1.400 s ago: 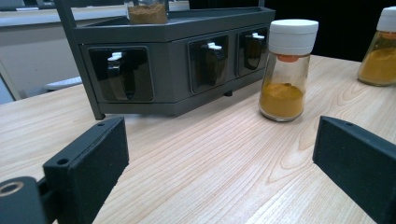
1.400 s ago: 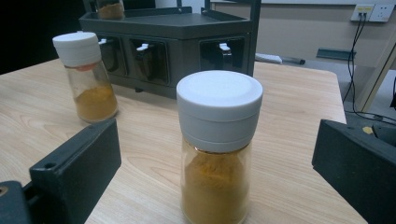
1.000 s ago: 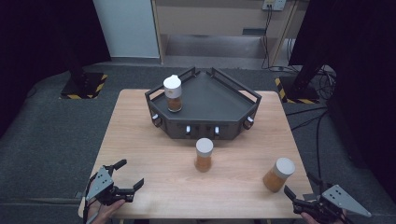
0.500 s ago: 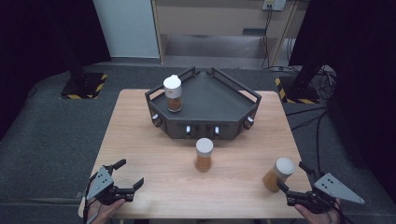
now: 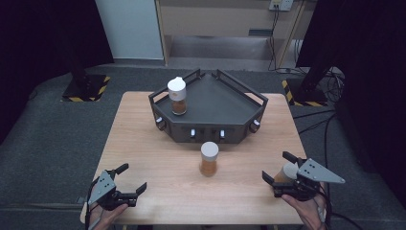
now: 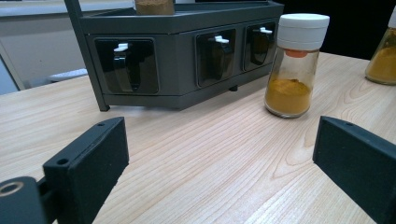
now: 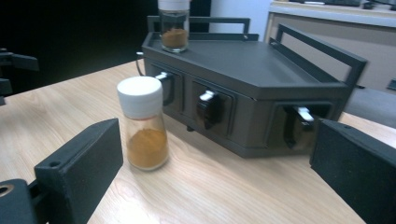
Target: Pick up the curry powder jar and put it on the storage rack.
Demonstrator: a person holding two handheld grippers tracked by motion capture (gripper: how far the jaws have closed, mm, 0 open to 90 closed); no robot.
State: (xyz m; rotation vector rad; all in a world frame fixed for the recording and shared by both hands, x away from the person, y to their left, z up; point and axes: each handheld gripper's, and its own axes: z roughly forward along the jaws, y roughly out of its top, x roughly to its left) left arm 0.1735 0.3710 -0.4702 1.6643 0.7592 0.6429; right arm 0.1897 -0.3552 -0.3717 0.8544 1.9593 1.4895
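Right tongs (image 5: 282, 172) sit at the near right corner of the worktop (image 5: 143, 143), jaws spread wide, pinching nothing. In the high view a white-capped spice jar (image 5: 287, 171) stands just beside or between those jaws, partly hidden by the gripper body; cannot tell if a jaw touches it. A person's hand (image 5: 306, 211) grips the tool from below.

Left tongs (image 5: 131, 179) rest at the near left corner, jaws spread too, empty, well apart from every jar. In the left gripper view both black jaws flank bare wood.

Middle jar (image 5: 209, 159) stands upright on the worktop, just in front of the dark rack (image 5: 225, 103), near but not touching it. White cap, orange powder filling the lower part. It shows in the right gripper view (image 7: 142, 123) left of centre, and in the left gripper view (image 6: 295, 65) toward the right.

Third jar (image 5: 177, 96) stands upright on top of the rack, at its left rear part, white cap, brownish powder. The rack front has a row of small recesses with white-tipped tabs.
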